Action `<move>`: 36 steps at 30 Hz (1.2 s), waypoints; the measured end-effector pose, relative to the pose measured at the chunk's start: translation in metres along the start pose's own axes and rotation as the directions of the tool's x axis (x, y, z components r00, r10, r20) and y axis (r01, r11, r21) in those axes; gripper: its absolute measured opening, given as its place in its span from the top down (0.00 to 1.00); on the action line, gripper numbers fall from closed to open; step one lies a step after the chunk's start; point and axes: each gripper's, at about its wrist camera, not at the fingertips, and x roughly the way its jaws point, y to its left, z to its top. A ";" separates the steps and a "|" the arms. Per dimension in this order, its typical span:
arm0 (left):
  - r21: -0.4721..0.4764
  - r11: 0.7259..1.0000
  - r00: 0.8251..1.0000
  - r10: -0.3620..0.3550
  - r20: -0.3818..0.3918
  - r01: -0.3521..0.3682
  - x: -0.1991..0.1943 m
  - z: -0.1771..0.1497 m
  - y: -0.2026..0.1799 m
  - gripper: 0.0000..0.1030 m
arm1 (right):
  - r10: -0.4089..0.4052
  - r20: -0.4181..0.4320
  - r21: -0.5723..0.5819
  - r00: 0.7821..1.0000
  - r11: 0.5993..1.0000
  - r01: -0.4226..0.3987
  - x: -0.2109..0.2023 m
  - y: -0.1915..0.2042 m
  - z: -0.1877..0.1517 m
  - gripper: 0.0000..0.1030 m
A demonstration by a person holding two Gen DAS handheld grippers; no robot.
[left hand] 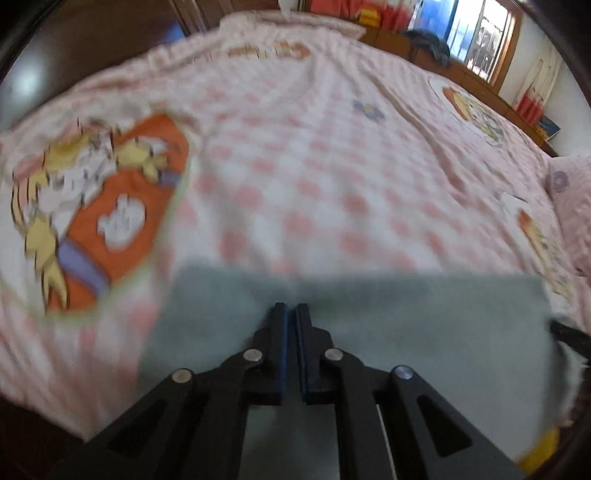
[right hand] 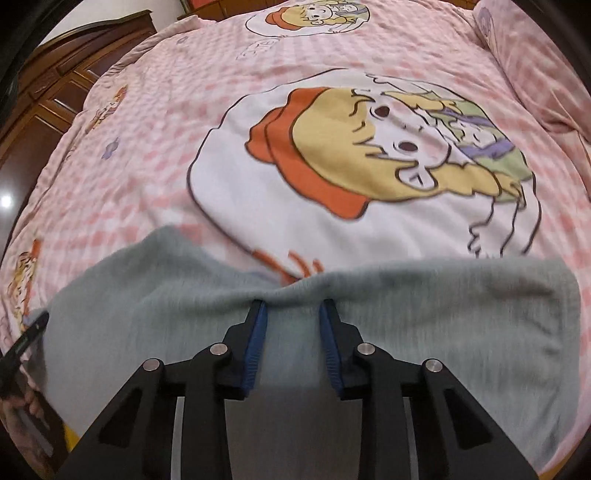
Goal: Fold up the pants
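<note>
The grey-green pants (left hand: 406, 332) lie on a pink checked bedspread (left hand: 295, 166) and fill the lower part of both views. My left gripper (left hand: 291, 308) is shut, its jaws nearly touching over the pants' straight far edge; whether cloth is pinched between them I cannot tell. In the right wrist view the pants (right hand: 461, 325) lie bunched with a wavy far edge. My right gripper (right hand: 291, 306) is open, its blue pads apart, with a fold of the cloth between and under them.
The bedspread carries cartoon prints (right hand: 369, 155). A pink pillow (right hand: 535, 66) lies at the far right. Dark wooden furniture (right hand: 48, 96) stands beyond the bed's left side, a window (left hand: 476, 33) at the back. The other gripper's tool (right hand: 26, 343) shows at the left edge.
</note>
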 end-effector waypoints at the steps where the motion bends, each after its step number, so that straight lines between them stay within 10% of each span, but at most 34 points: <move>1: 0.009 1.000 1.000 0.024 0.016 -0.024 0.003 0.003 -0.001 0.95 | -0.006 0.004 -0.006 1.000 1.000 0.006 0.002 0.000 0.003 0.71; 5: 0.046 0.989 0.990 0.137 0.025 -0.138 0.019 0.021 -0.001 0.95 | 0.001 0.038 -0.038 0.999 0.999 0.000 0.000 -0.001 0.008 0.71; 14: -0.027 0.996 0.996 -0.088 0.010 0.088 -0.035 0.010 0.002 0.71 | 0.002 0.087 -0.021 0.996 1.000 0.000 -0.045 -0.046 0.009 0.71; 18: 0.014 0.992 0.992 -0.124 -0.026 0.124 -0.033 -0.004 -0.019 0.61 | -0.173 0.027 0.007 0.985 0.985 0.173 -0.017 -0.078 0.003 0.77; 23: 0.023 0.995 0.994 -0.097 -0.049 0.098 -0.016 -0.012 -0.022 0.59 | -0.127 0.054 0.096 0.990 0.988 0.121 -0.032 -0.103 0.000 0.86; 32: -0.063 0.968 0.968 -0.245 -0.058 0.242 -0.068 -0.026 0.017 0.60 | -0.095 0.044 -0.041 0.995 0.994 0.097 -0.077 -0.071 -0.045 0.74; 36: -0.061 0.991 0.981 -0.131 -0.144 0.123 -0.051 -0.055 0.029 0.65 | -0.146 -0.023 -0.065 0.989 0.987 0.144 -0.061 -0.075 -0.070 0.74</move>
